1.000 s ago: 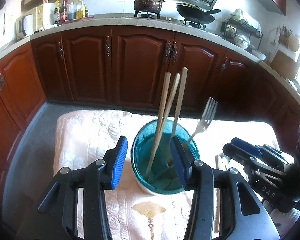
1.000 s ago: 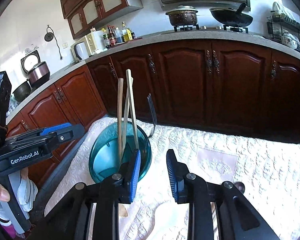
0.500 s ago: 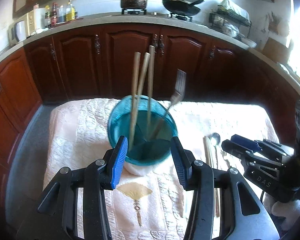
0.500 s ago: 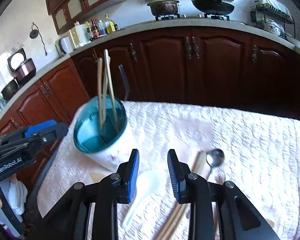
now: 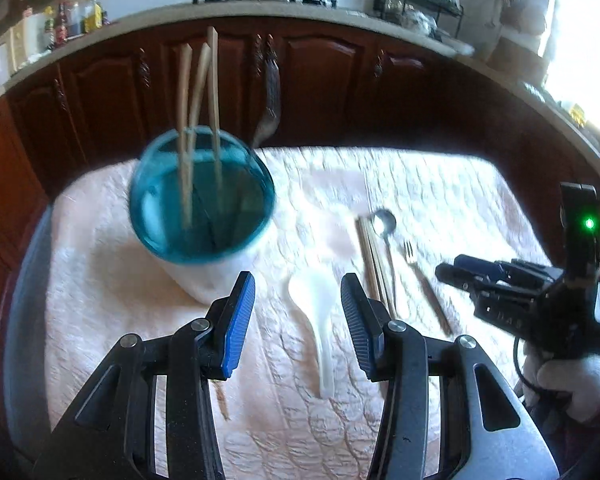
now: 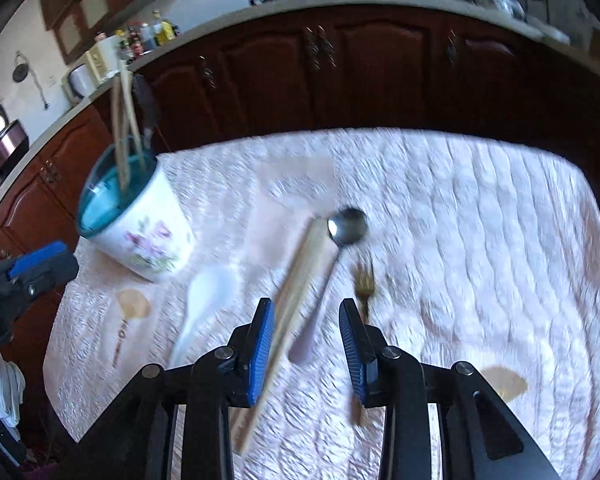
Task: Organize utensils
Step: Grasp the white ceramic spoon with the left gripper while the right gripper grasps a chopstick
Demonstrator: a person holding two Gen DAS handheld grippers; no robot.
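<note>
both grippers have drawn back from the teal-lined floral ceramic holder [image 6: 140, 220], which keeps three wooden chopsticks [image 5: 198, 120] and a fork. left gripper [image 5: 298, 312], spread empty, hovers over the white plastic spoon [image 5: 314, 312]; right gripper [image 6: 306, 344], likewise empty, straddles loose chopsticks [image 6: 296, 288] and metal spoon [image 6: 346, 226], likely next.

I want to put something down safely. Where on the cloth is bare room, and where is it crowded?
Bare: the wide right part of the pink quilted cloth, beyond the small gold fork, and the far strip behind the metal spoon. Crowded: the middle, where the white plastic spoon, the wooden chopsticks, spoon and fork lie close together beside the floral utensil cup.
</note>
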